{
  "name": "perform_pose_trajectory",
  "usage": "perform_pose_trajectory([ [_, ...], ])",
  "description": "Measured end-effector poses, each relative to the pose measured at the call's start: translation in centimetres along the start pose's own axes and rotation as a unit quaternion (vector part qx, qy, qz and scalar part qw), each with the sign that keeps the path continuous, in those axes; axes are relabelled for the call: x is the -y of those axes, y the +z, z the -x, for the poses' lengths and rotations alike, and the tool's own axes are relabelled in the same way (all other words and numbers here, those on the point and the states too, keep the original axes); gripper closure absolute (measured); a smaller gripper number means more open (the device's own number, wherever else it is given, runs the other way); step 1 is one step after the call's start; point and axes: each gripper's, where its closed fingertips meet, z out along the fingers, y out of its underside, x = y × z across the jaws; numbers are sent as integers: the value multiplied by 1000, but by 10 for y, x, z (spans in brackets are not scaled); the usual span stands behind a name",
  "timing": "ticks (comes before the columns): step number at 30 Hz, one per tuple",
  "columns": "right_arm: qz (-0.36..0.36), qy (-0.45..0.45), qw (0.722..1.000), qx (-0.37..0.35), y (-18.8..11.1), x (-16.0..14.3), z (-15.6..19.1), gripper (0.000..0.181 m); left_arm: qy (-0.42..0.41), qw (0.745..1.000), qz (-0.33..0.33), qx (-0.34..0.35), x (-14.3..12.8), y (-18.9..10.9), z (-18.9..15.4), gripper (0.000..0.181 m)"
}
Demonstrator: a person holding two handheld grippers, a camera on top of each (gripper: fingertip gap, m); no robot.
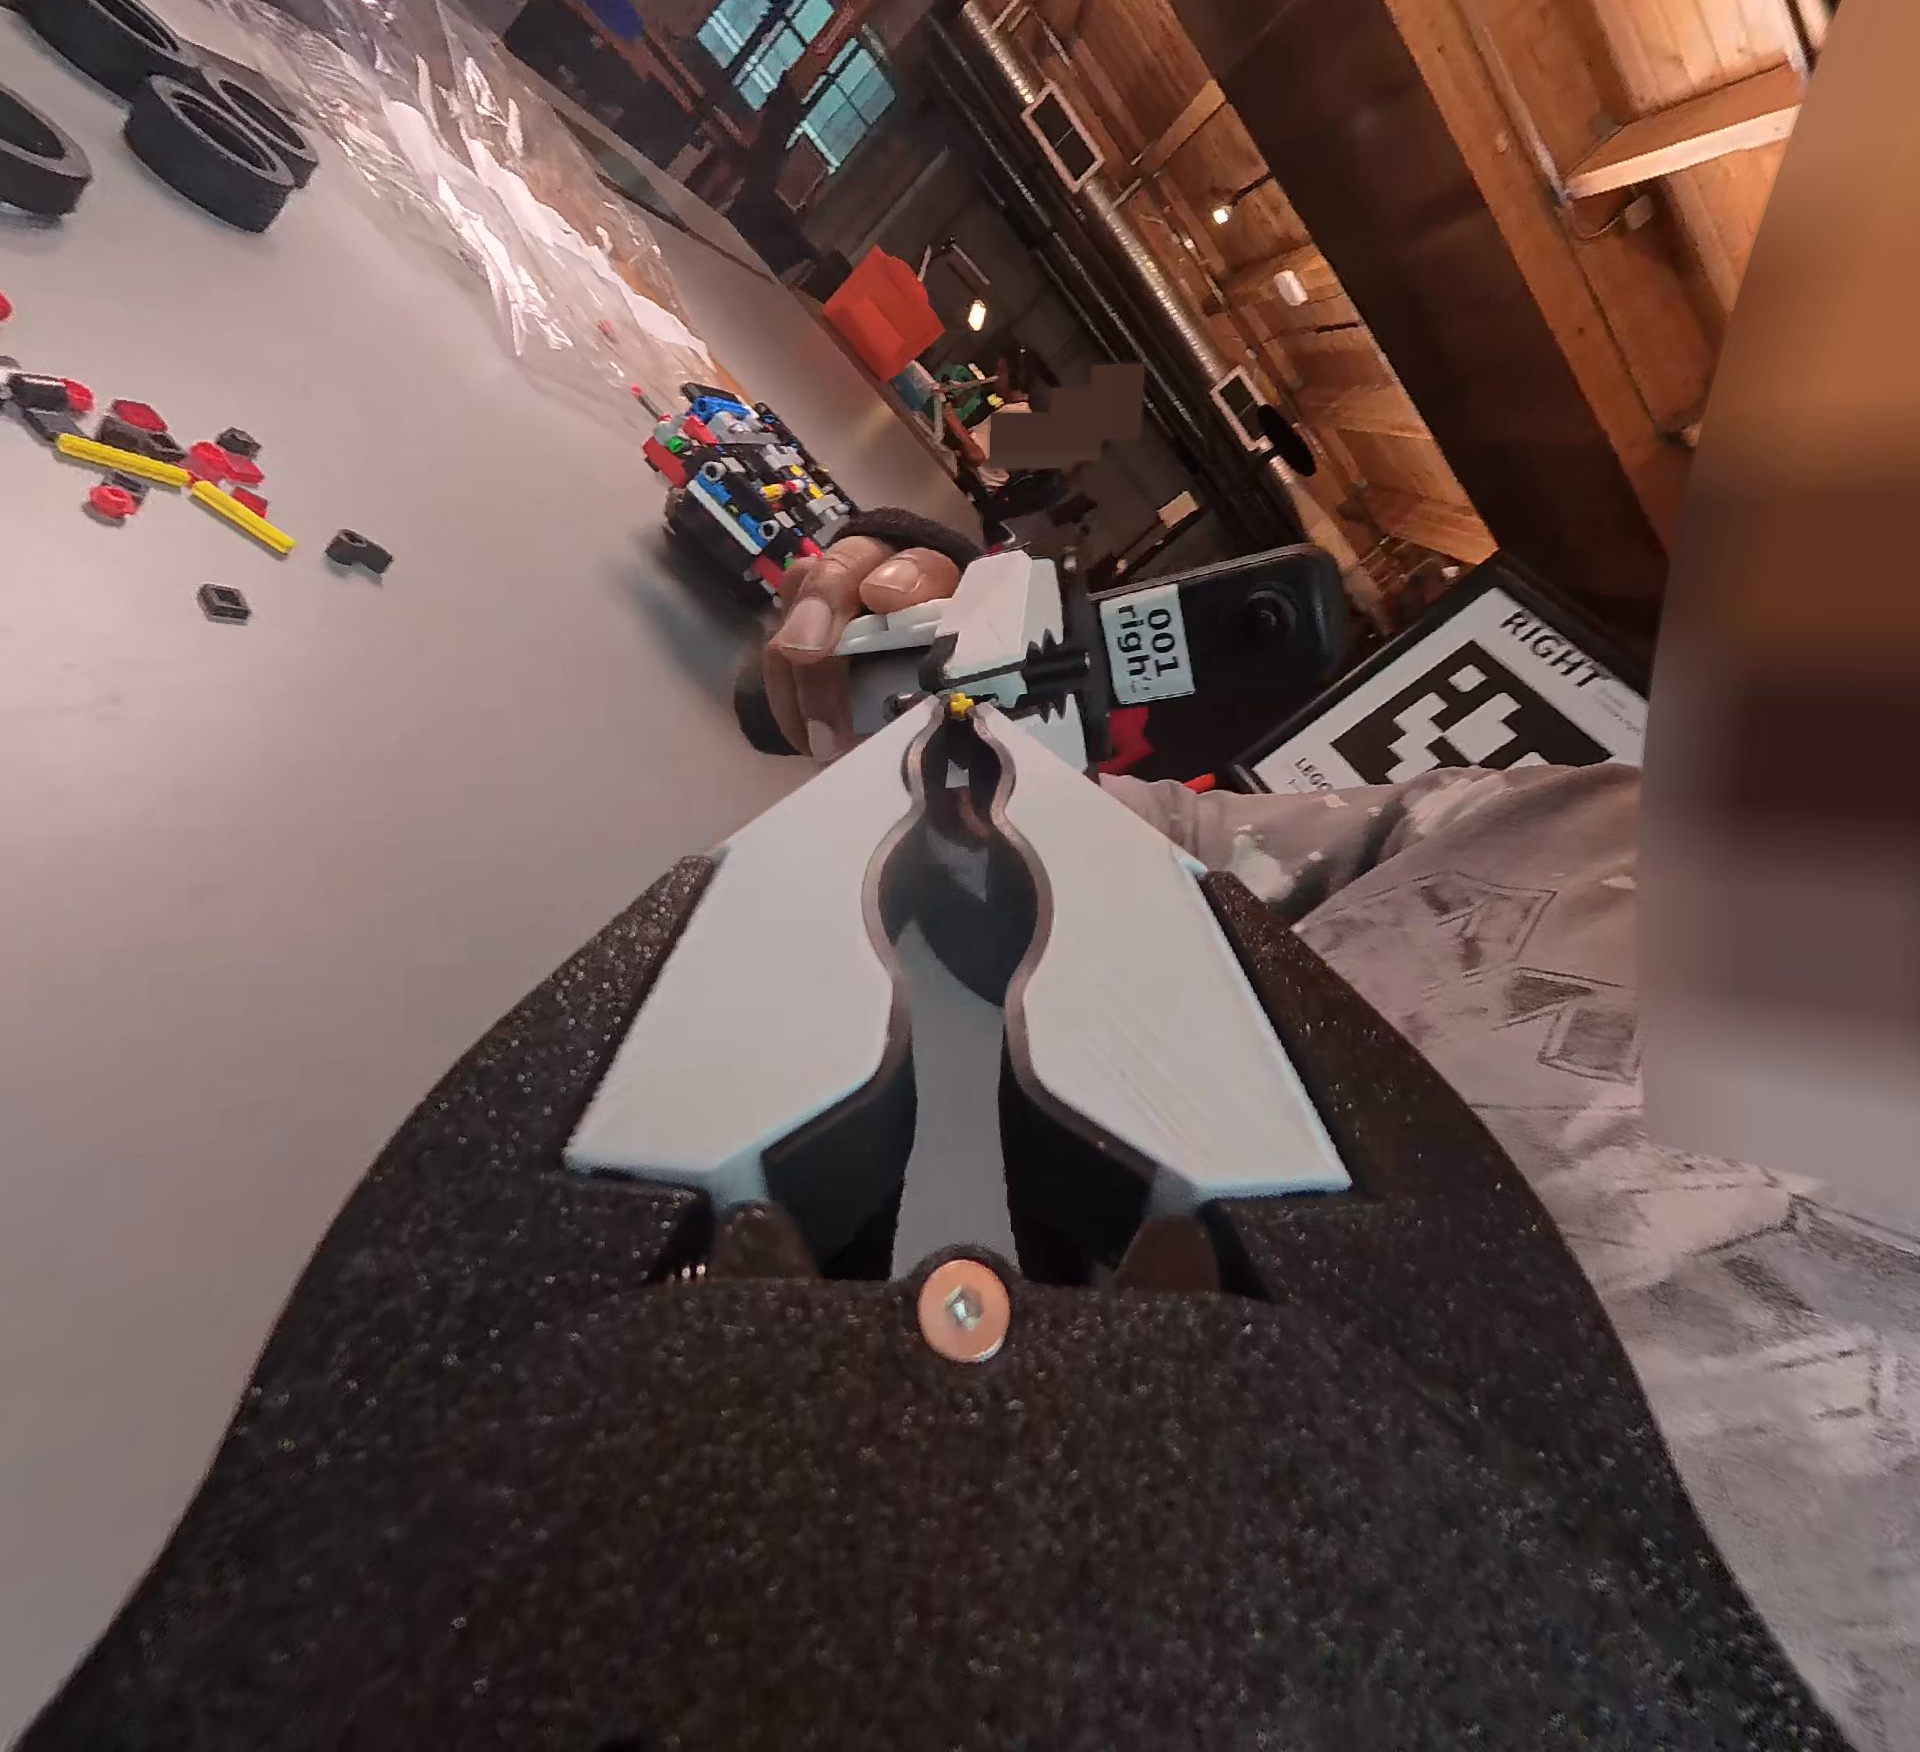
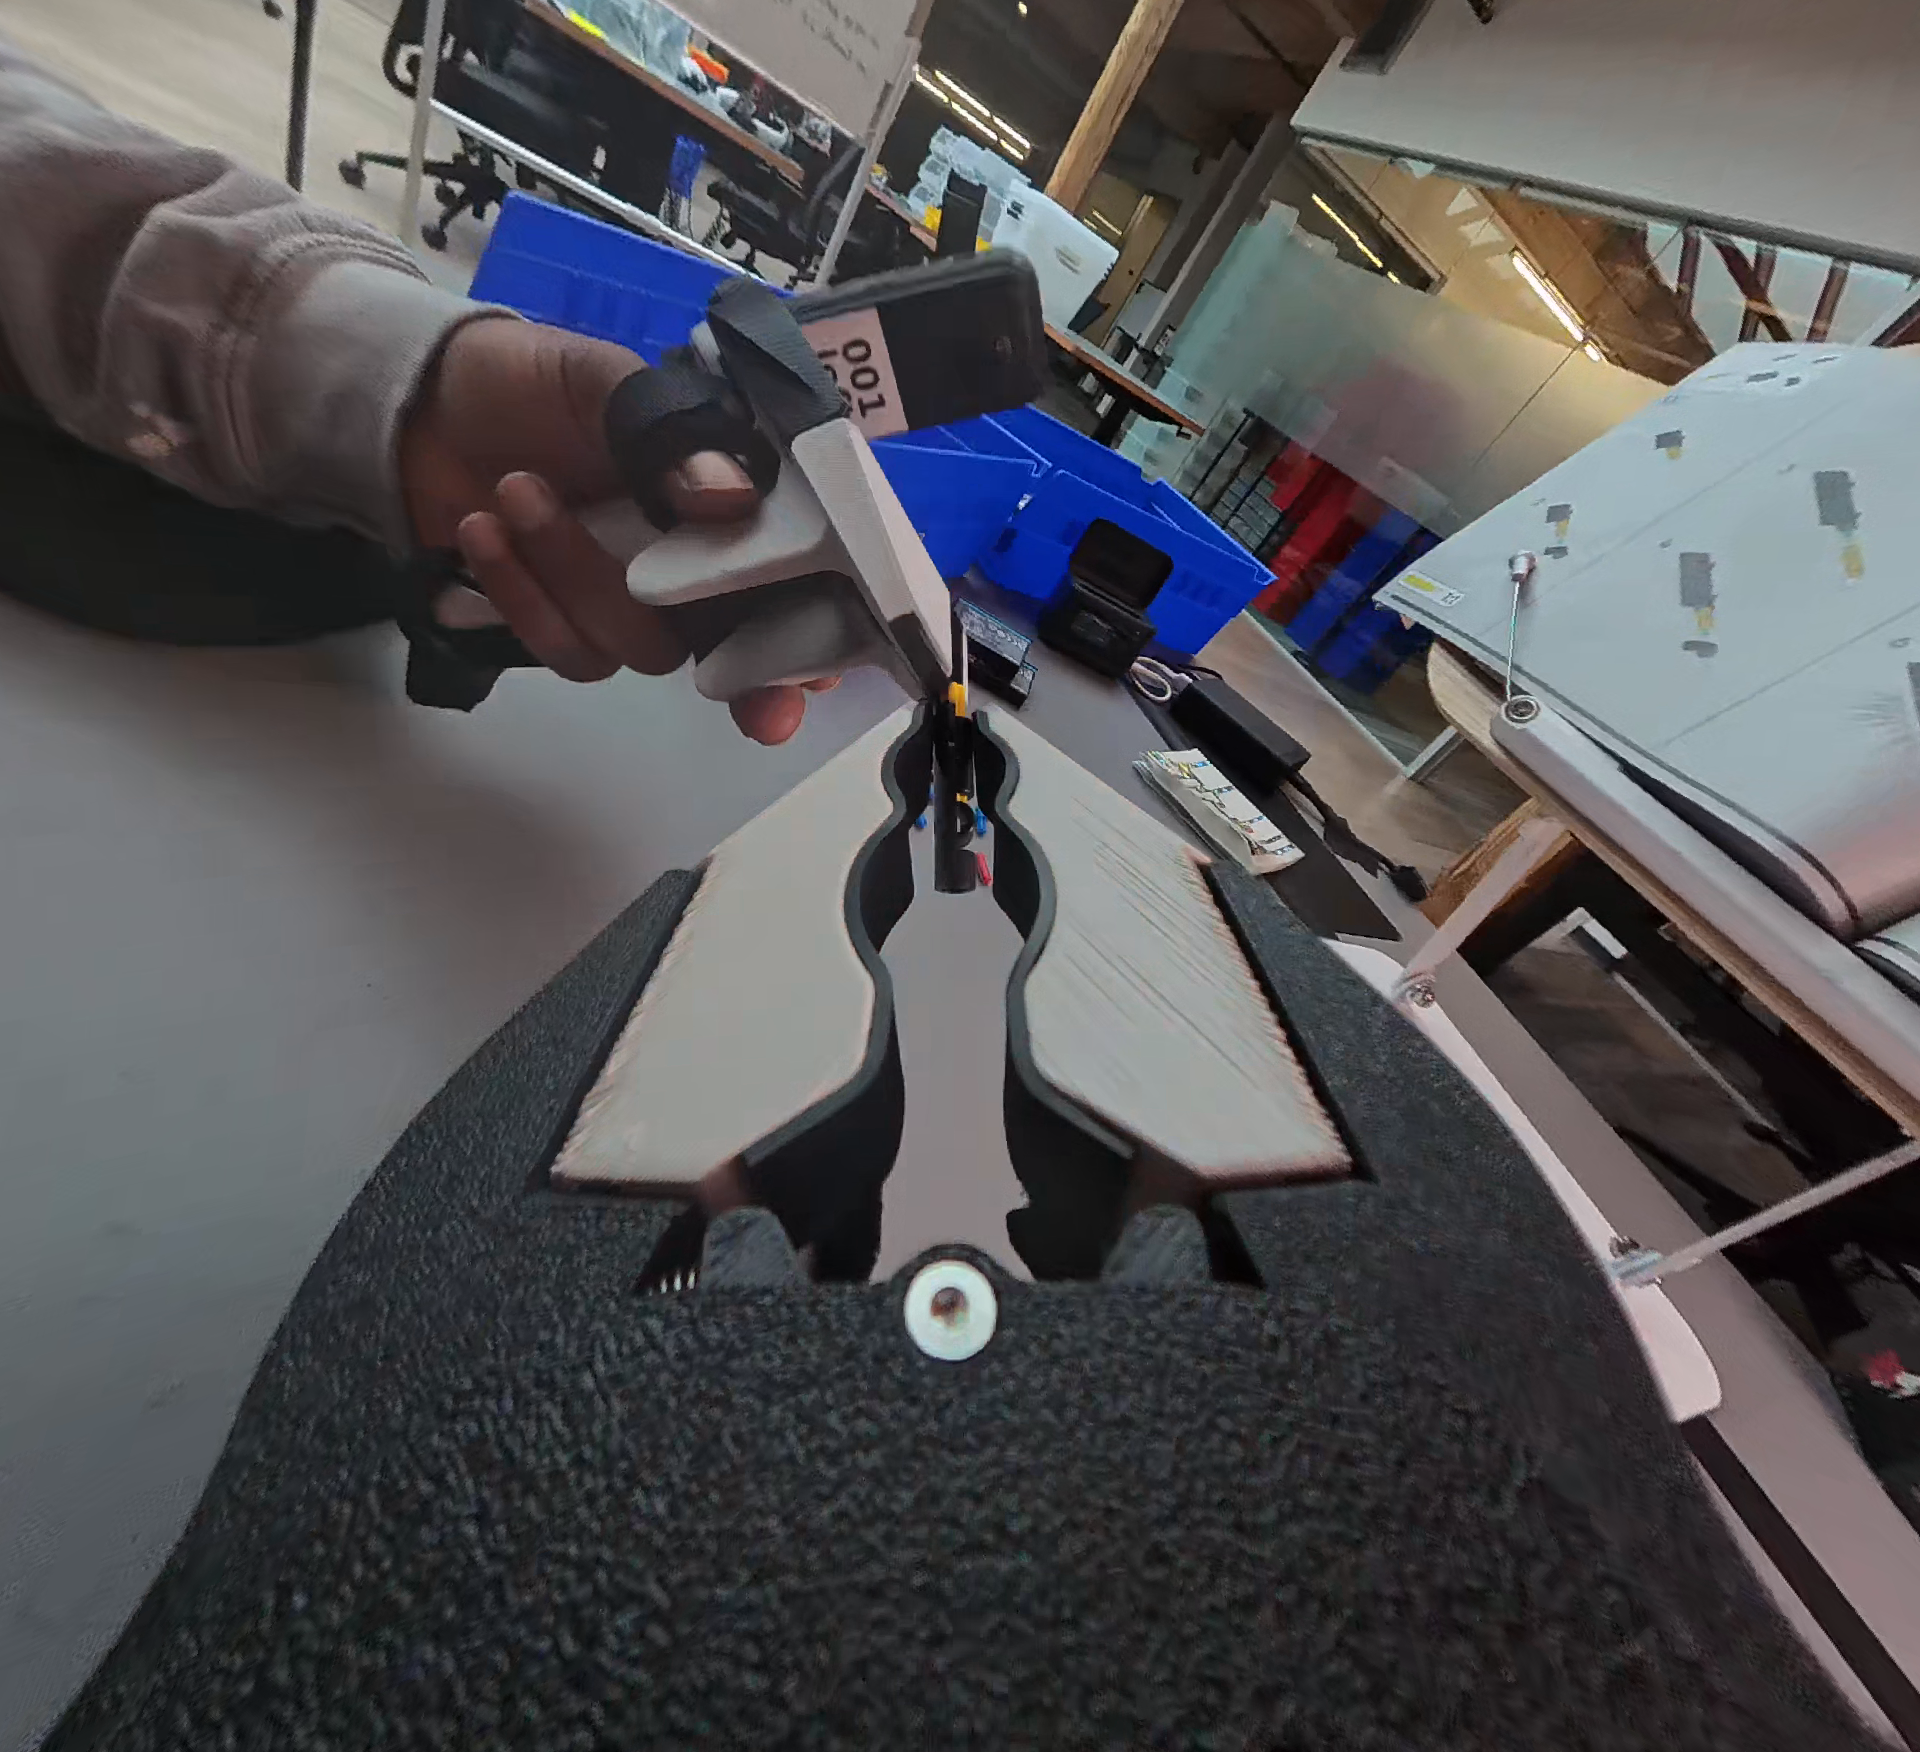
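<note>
Both grippers meet tip to tip above the grey table (image 1: 312, 819). Left gripper (image 1: 958, 707) has its pale fingers closed narrow on a tiny yellow plastic piece (image 1: 960, 703). Right gripper (image 2: 951, 715) pinches a thin black plastic rod (image 2: 951, 829) with a yellow end – tilted nearly upright. Behind, on the table, stand a half-built colourful brick vehicle (image 1: 743, 481) and black rubber tyres (image 1: 218, 144), well apart.

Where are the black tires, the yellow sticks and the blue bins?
Tires (image 1: 220, 149): left wrist view, on one tire's rubber side.
Yellow sticks (image 1: 123, 462): left wrist view, middle of the longer stick.
Blue bins (image 2: 1127, 539): right wrist view, on the nearest bin's wall.
</note>
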Motion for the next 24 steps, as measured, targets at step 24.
perform_pose_trajectory([
  [24, -105, 346, 920, 148, -6, 23, 6, 175, 289, 945, 109, 104, -29, 10, 2, 175],
])
